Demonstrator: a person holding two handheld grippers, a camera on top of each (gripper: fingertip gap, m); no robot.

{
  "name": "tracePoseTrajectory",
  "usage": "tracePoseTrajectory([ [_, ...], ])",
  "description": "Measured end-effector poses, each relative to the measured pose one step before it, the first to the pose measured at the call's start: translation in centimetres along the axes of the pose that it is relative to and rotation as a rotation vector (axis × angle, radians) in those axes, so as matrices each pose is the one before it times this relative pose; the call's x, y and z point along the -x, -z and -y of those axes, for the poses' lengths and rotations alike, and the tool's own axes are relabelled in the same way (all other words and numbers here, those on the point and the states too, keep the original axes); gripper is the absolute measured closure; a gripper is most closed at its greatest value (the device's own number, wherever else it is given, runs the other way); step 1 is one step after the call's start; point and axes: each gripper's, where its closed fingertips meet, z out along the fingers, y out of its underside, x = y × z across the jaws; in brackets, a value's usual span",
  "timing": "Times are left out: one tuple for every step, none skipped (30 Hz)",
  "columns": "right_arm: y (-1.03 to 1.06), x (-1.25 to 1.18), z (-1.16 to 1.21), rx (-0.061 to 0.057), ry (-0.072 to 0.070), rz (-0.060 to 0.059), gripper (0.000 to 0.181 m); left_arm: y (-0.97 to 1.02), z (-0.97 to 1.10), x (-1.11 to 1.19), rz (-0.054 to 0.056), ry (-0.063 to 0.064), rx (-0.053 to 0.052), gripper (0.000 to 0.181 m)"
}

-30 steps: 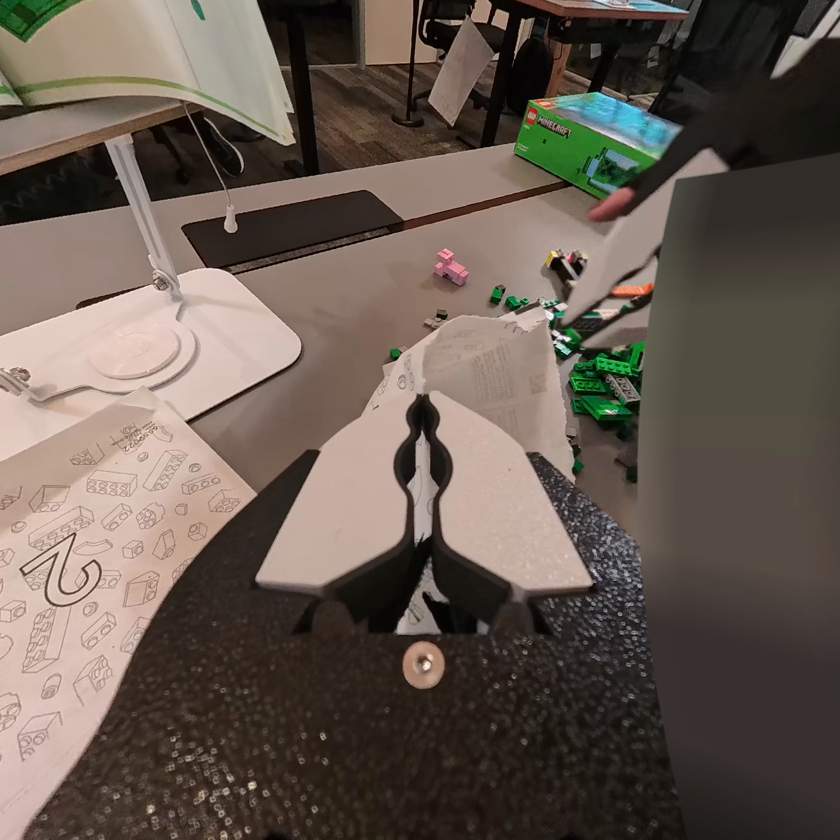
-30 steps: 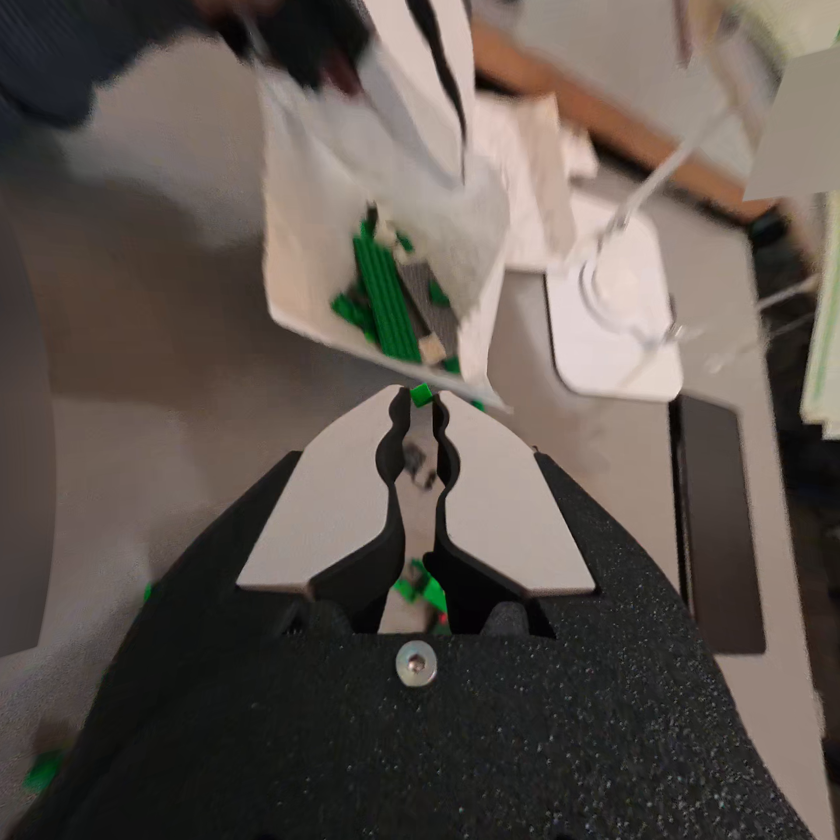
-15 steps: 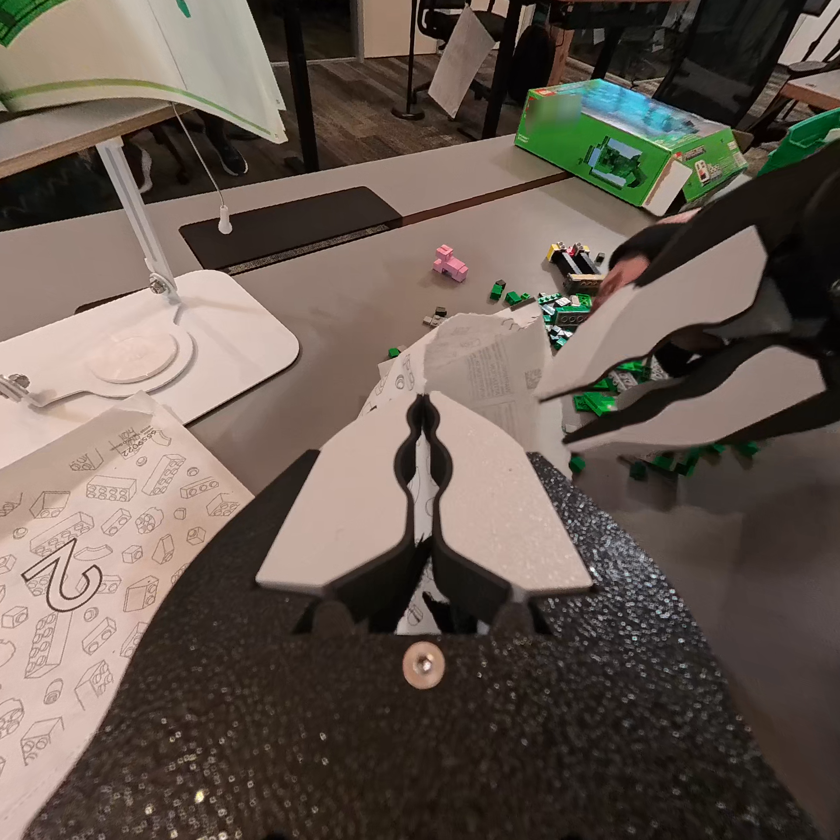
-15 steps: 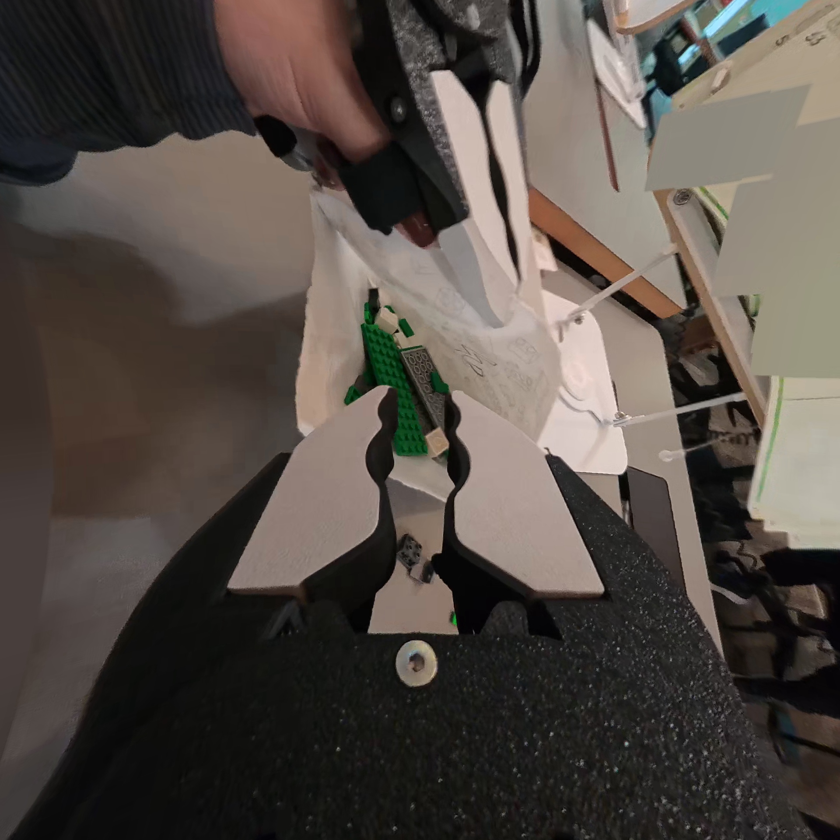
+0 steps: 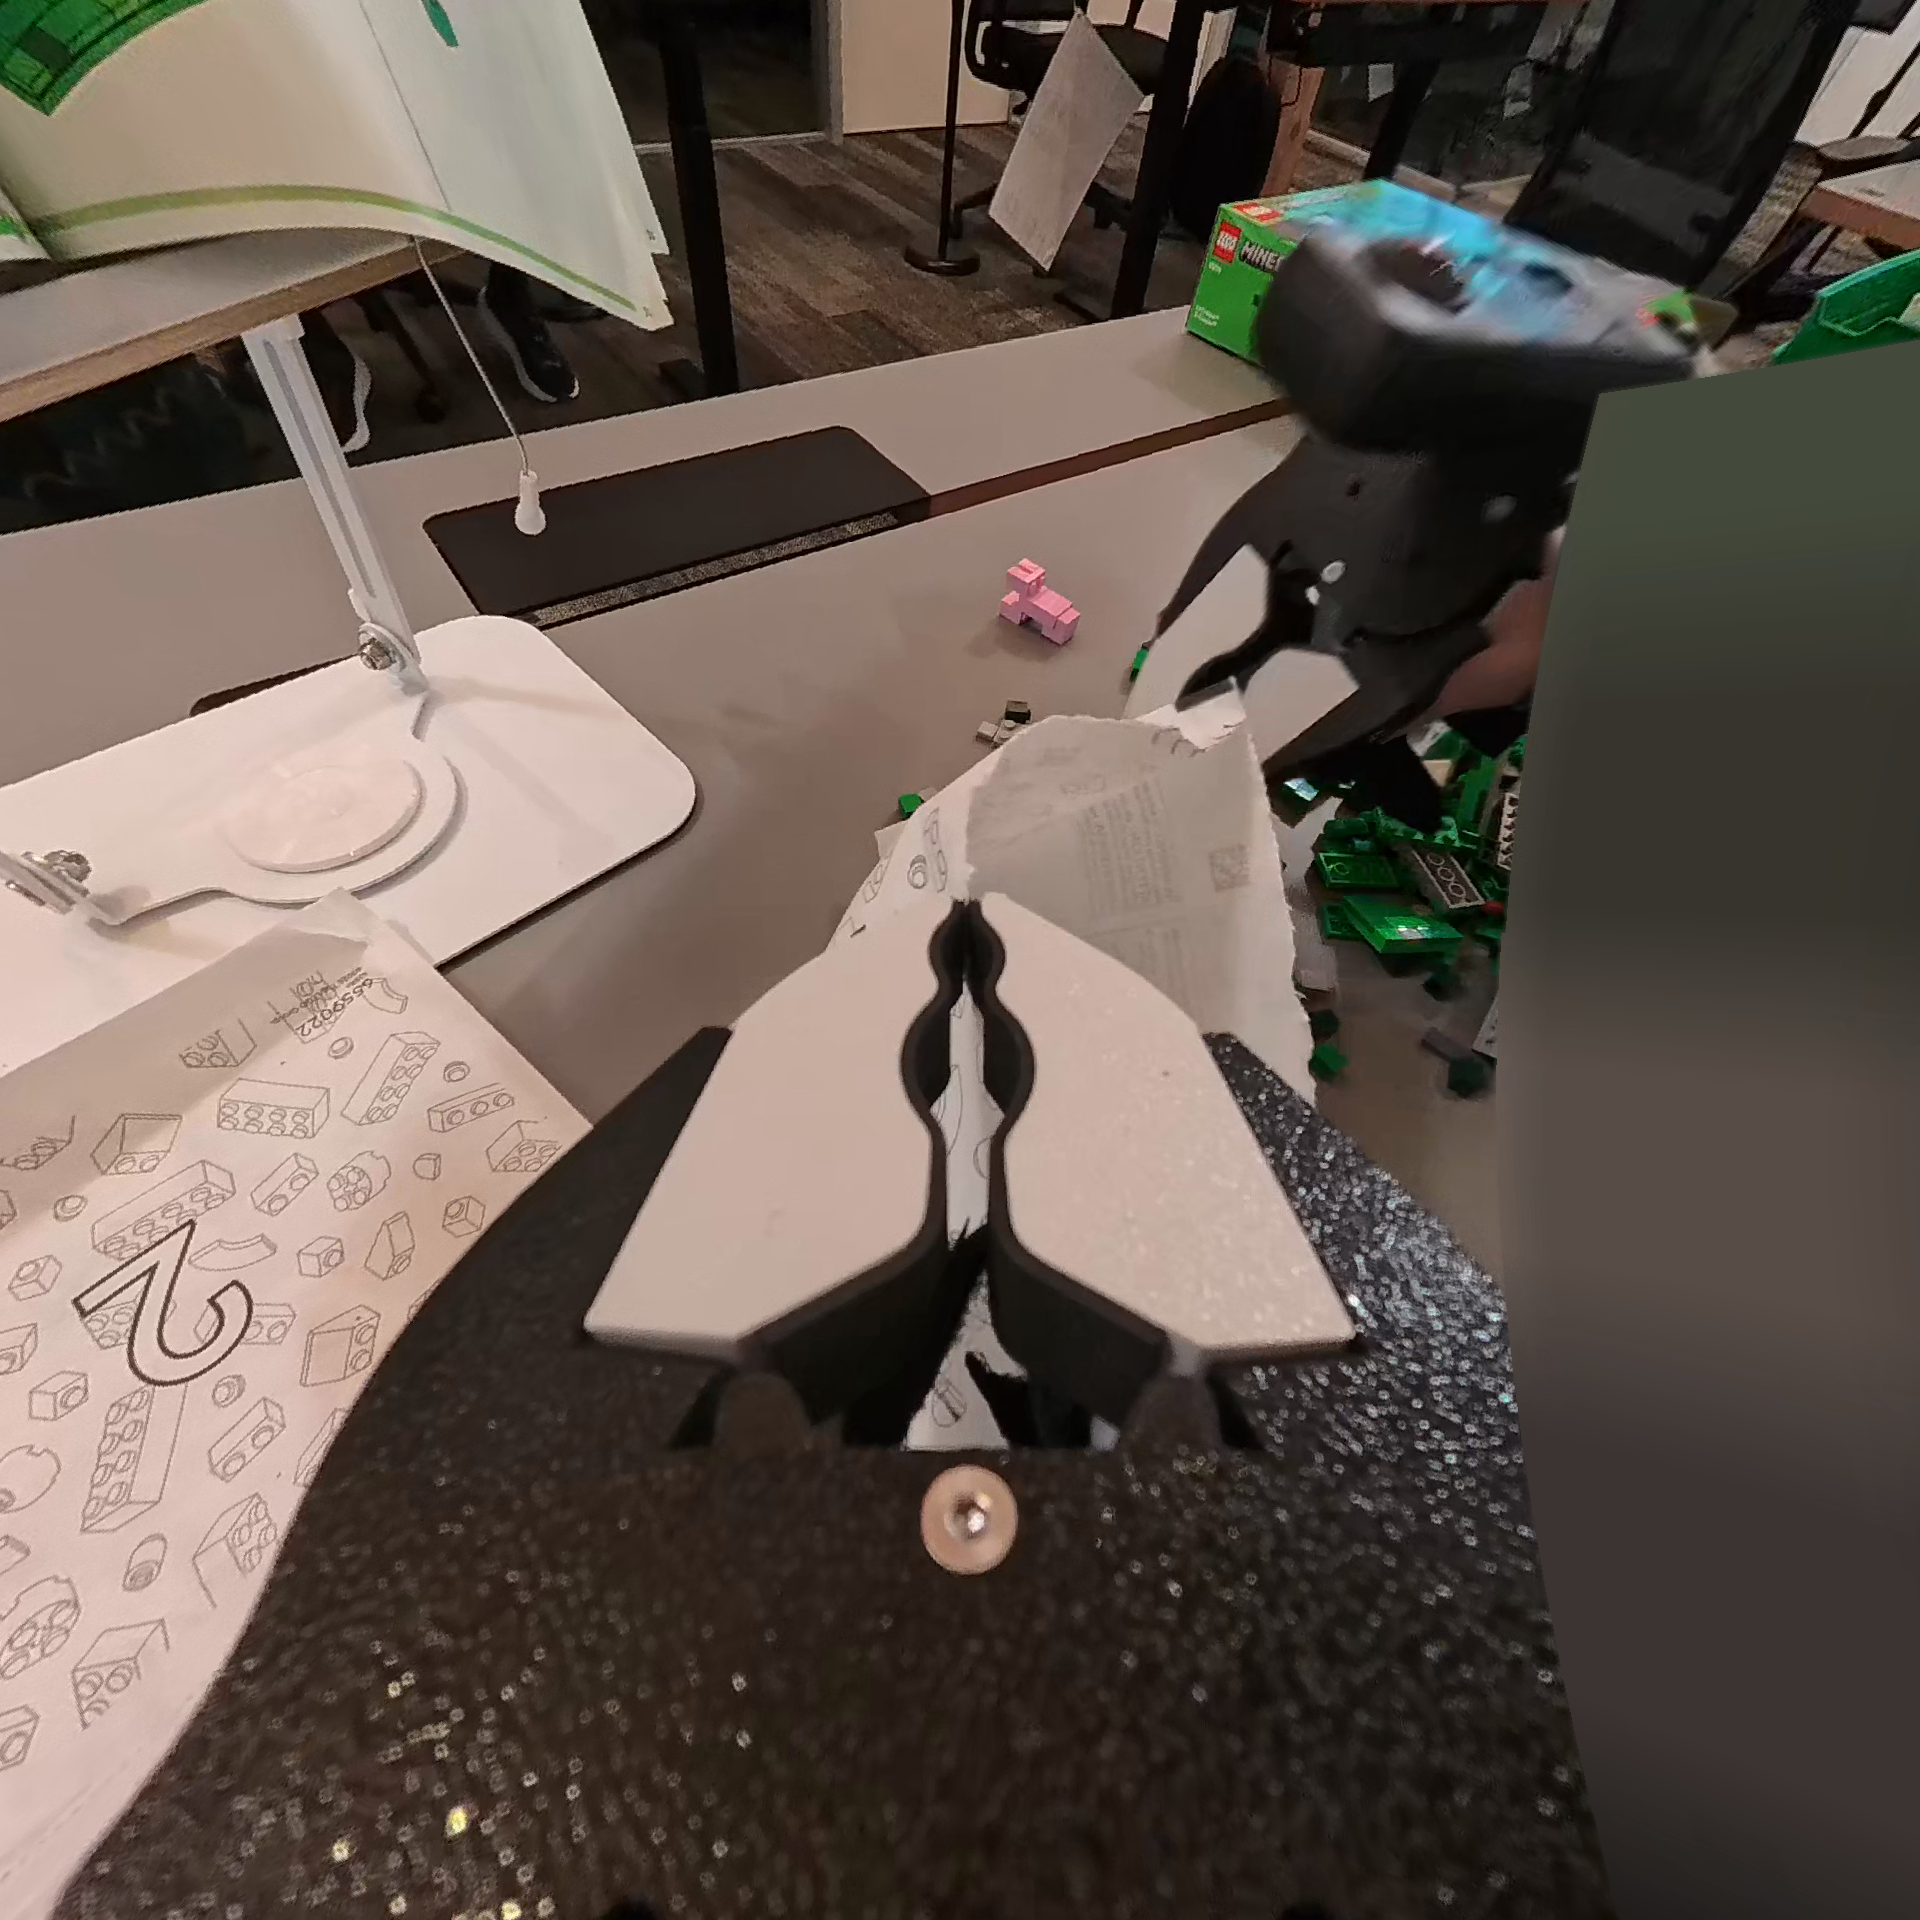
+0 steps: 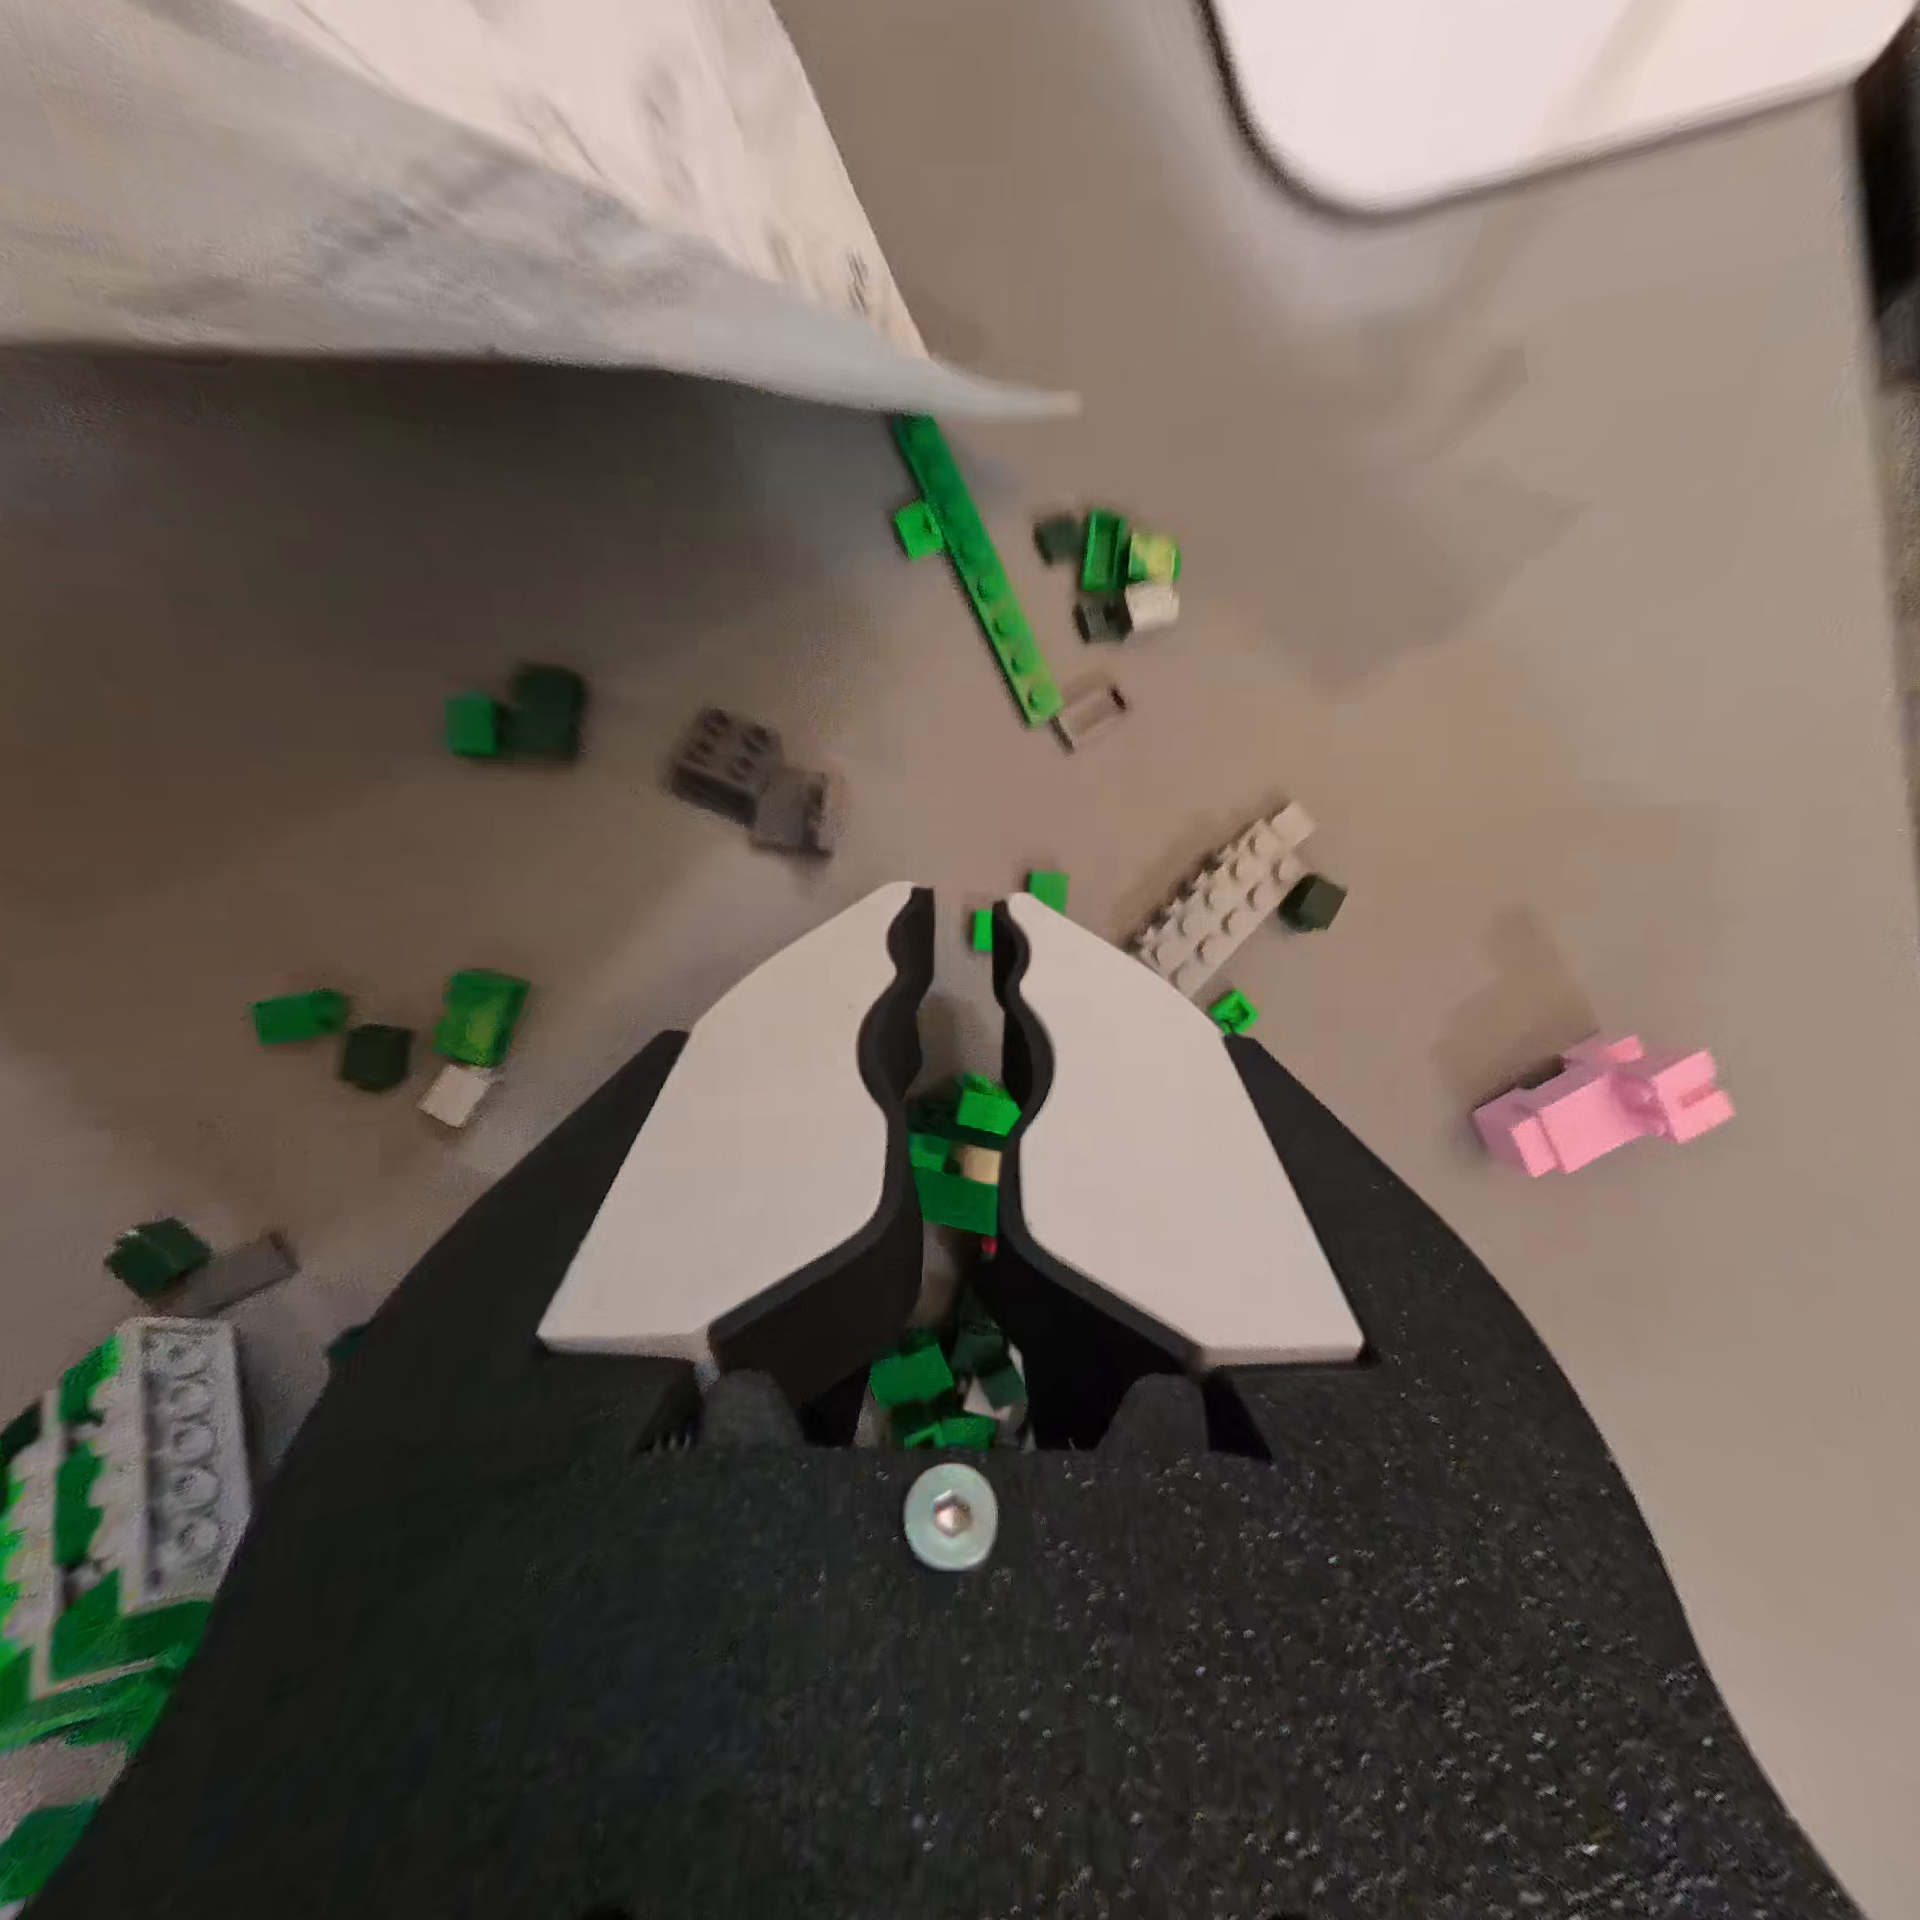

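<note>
My left gripper (image 5: 964,914) is shut on the edge of a torn white paper bag (image 5: 1122,831) and holds it up above the grey table (image 5: 810,675). In the right wrist view the bag (image 6: 468,208) hangs at the top left. My right gripper (image 6: 961,904) is a little open and empty, pointing down over loose bricks: a long green plate (image 6: 982,582), a light grey brick (image 6: 1221,894), dark grey bricks (image 6: 727,769) and several small green ones. The left wrist view shows the right gripper (image 5: 1247,717), blurred, just beyond the bag's torn rim.
A pink brick pig (image 6: 1605,1101) stands right of my right gripper; it also shows in the left wrist view (image 5: 1039,608). A pile of green bricks (image 5: 1392,883) lies at right. A white stand base (image 5: 343,790), a second printed paper bag (image 5: 208,1195), a black mat (image 5: 675,509) and a green box (image 5: 1236,270) surround them. The grippers' ends are close to 20 cm from one another. To the light grey brick (image 6: 1221,894): right tips about 6 cm, left tips about 25 cm. Measured from the fingertips, the long green plate (image 6: 982,582) is 7 cm or so from the right gripper and 20 cm from the left.
My right gripper has left the bag's mouth and tipped down over the table. The long green plate and other bricks that were in the bag now lie on the table. My left gripper has stayed put.
</note>
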Motion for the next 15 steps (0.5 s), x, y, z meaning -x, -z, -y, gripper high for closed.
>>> tracePoseTrajectory([
  [-0.586,-0.215,-0.696,0.0528,-0.0095,0.0083,0.169,0.01,0.004,0.002,0.0008,-0.0003,0.0002,0.181],
  [-0.421,-0.128,-0.351,0.0273,-0.0076,0.0109,0.169,0.02,-0.003,-0.003,0.0001,-0.0001,0.0005,0.181],
  [-0.3,0.002,-0.345,0.0248,-0.0138,0.0185,0.17,0.015,-0.005,-0.002,0.0001,-0.0008,0.0009,0.181],
  [-0.214,0.021,-0.354,0.0254,-0.0181,0.0174,0.17,0.036,0.006,0.014,0.0015,-0.0015,-0.0002,0.181],
  [-0.01,-0.138,-0.115,0.0079,-0.0132,0.0036,0.17,0.026,0.004,0.032,0.001,-0.0007,-0.0003,0.181],
  [0.061,-0.089,-0.131,0.0099,-0.0081,0.0046,0.171,0.006,-0.003,0.015,-0.0008,0.0011,-0.0007,0.181],
  [0.02,-0.286,-0.224,0.0163,-0.0026,-0.0119,0.172,0.008,0.006,0.026,-0.0014,0.0022,-0.0015,0.181],
  [-0.057,-0.297,-0.287,0.0202,0.0054,-0.0168,0.171,-0.007,0.006,0.027,-0.001,0.0024,-0.002,0.181],
  [0.007,-0.063,0.086,-0.0044,-0.0002,-0.0007,0.171,0.016,0.008,0.051,0.0006,0.0021,-0.0021,0.181],
  [-0.051,0.014,0.034,-0.0011,-0.0018,0.0047,0.17,0.022,0.008,0.039,0.0003,0.0012,-0.0013,0.181],
  [-0.028,-0.015,0.107,-0.0067,-0.0015,0.0032,0.169,0.022,-0.014,0.047,0.0004,0.0014,-0.0001,0.181],
  [-0.014,0.003,0.057,-0.005,-0.0007,0.0036,0.169,0.047,-0.013,0.07,0.0018,0.001,-0.0001,0.181],
  [0.005,0.005,0.022,-0.0037,0.0036,0.0026,0.168,0.069,-0.009,0.088,0.0029,0.0006,-0.0004,0.181],
  [0.017,-0.019,0.004,-0.0032,0.0087,-0.0005,0.166,0.082,-0.004,0.096,0.0035,0.0011,-0.0003,0.181],
  [0.023,0.006,0.016,-0.0058,0.0152,-0.001,0.164,0.073,-0.019,0.114,0.0032,0.0015,-0.0003,0.181],
])
